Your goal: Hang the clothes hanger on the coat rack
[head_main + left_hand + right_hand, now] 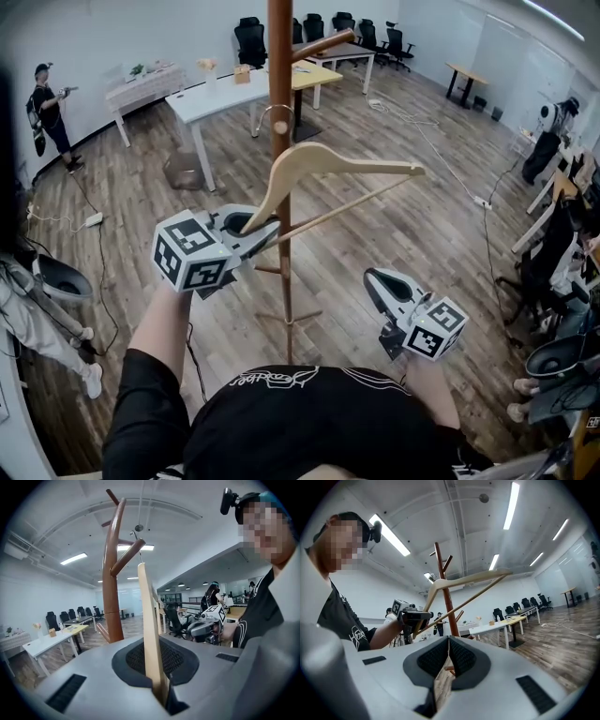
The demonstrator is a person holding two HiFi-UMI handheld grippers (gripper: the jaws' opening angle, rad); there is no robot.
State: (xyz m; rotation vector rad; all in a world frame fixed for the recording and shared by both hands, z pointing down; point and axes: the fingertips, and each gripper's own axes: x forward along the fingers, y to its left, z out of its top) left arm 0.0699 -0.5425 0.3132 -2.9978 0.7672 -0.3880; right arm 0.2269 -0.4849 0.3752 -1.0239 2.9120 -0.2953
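A light wooden clothes hanger [319,164] with a lower bar hangs in the air just in front of the brown coat rack pole [279,84]. My left gripper [255,232] is shut on the hanger's left arm end, and that arm [149,634] stands upright between the jaws. The metal hook [137,532] is close to a rack peg [127,555]; I cannot tell whether it rests on it. My right gripper [378,284] is lower right of the rack, shut and holding nothing. From it I see the hanger [468,581], the rack [444,588] and the left gripper [414,617].
White and yellow tables [220,94] and black office chairs [251,39] stand behind the rack. A person [49,112] stands far left and others sit at the right edge [562,244]. A cable [441,159] runs across the wooden floor. The rack's lower pegs [281,314] are near my body.
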